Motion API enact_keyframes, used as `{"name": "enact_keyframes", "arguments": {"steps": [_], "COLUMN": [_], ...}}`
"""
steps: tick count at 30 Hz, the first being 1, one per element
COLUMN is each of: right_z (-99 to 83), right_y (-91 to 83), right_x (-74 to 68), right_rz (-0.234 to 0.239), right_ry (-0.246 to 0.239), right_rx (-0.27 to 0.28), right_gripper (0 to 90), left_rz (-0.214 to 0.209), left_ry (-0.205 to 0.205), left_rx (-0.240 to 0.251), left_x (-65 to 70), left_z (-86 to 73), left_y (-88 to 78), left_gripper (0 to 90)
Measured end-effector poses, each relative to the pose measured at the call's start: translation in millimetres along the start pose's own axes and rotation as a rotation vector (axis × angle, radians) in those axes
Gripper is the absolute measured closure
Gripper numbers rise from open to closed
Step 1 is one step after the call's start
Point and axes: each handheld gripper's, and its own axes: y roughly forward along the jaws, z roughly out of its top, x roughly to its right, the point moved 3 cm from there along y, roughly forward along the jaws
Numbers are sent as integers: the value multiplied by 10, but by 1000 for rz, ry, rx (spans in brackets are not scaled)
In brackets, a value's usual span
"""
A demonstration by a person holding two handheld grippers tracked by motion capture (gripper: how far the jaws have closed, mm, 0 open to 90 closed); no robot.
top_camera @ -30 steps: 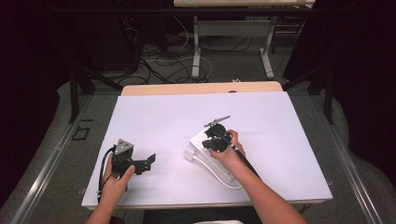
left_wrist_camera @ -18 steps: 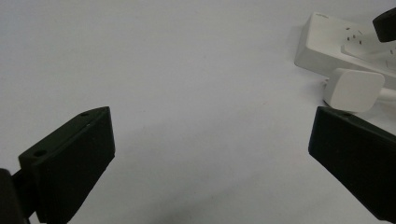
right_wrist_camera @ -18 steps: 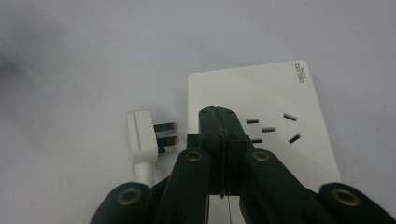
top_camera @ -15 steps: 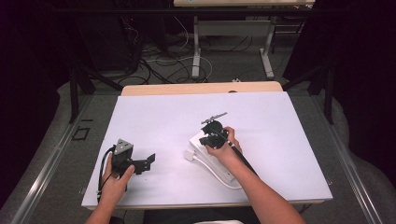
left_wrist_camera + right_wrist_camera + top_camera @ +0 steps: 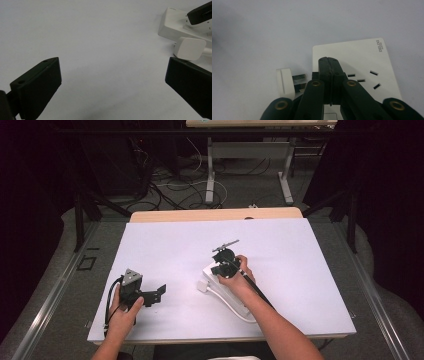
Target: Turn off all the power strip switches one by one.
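1. In the right gripper view, the right gripper (image 5: 329,65) covers the near end of the white power strip (image 5: 362,60), whose lower part also runs off the bottom edge.
2. Beside the power strip, the white plug (image 5: 285,83) is partly hidden behind the gripper's linkage.
3. In the left gripper view, the power strip is cut off by the right edge.
4. In the high view, the person's right hand (image 5: 239,279) hides most of the power strip; its sockets are too small to tell.

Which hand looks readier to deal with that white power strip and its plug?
The right. Its claw, shut, hovers over the power strip beside the plug. The left claw sits open, well apart.
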Motion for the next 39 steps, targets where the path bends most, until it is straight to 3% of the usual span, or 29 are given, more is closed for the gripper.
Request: {"name": "enact_keyframes", "arguments": {"steps": [1,4,5,6,8,9,10,11,14,39], "right_z": [-1,2,3,4,4,4,-4,-1,-1,-26], "right_y": [-26,20,15,33,44,1,49,52,61,75], "right_x": [2,7,5,5,5,5,3,15,8,26], "right_rz": [-7,-10,-12,-7,-7,-20,-13,-16,-9,-2], "right_ry": [-4,1,3,3,2,-3,-1,-15,2,-2], "right_rx": [-53,-11,-30,-4,-2,-82,-24,-20,-12,0], "right_gripper": [900,900,900,900,900,900,900,900,900,900], "left_rz": [0,0,0,0,0,0,0,0,0,1], "left_ry": [0,0,0,1,1,1,1,1,2,0], "left_rx": [0,0,0,0,0,0,0,0,-3,-3], "left_x": [0,-2,-2,-2,-2,-2,-2,-2,-2,3], "left_z": [0,0,-1,0,0,0,0,0,0,-3], "left_y": [0,-1,-1,0,1,1,1,1,1,3], "left_gripper": [5,5,5,5,5,5,6,6,5,6]}}
